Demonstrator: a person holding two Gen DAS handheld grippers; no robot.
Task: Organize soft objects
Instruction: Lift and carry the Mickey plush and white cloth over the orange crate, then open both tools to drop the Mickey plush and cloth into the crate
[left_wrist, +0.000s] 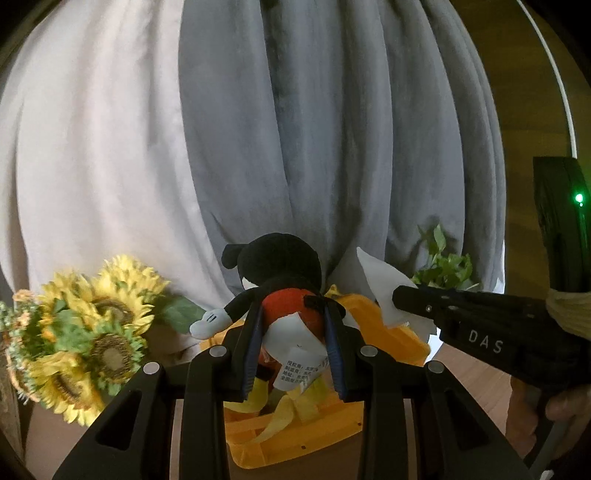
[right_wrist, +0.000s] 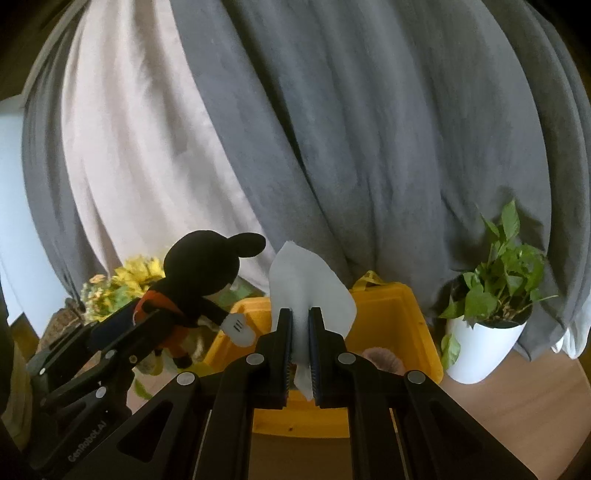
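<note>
My left gripper (left_wrist: 291, 306) is shut on a mouse plush toy (left_wrist: 280, 273) with a black head, red body and white paper tag, held above a yellow plastic bin (left_wrist: 384, 328). In the right wrist view the same plush toy (right_wrist: 201, 280) hangs at the left in the left gripper (right_wrist: 147, 314), over the yellow bin's (right_wrist: 399, 317) left rim. My right gripper (right_wrist: 300, 312) is shut on a white tissue (right_wrist: 310, 284) that stands up between its pads over the bin. The right gripper (left_wrist: 402, 295) with the tissue (left_wrist: 380, 284) shows at the right of the left wrist view.
Grey and pale curtains (right_wrist: 332, 147) hang right behind the bin. Artificial sunflowers (left_wrist: 92, 332) stand at the left, a potted green plant in a white pot (right_wrist: 484, 332) at the right. A brownish round object (right_wrist: 384, 360) lies inside the bin. The floor is wood (right_wrist: 535, 406).
</note>
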